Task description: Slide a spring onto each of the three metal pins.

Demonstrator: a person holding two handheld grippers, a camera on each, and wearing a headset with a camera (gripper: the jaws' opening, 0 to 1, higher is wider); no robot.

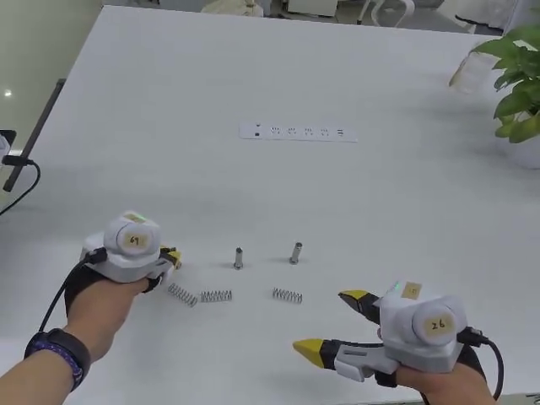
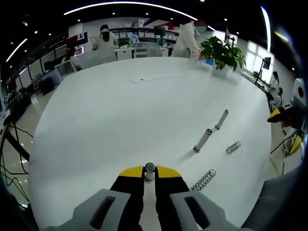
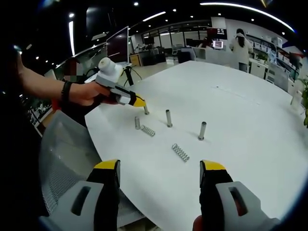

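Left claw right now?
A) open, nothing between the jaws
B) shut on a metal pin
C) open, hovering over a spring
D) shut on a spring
B: in the left gripper view the left claw has its yellow jaws closed against a metal pin standing between them, while the nearest spring lies loose on the table off to the side.

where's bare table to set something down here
Wide bare table between the power strip and the pins; also right of them toward the plant. Crowded: the springs and pins between the left claw and right claw.
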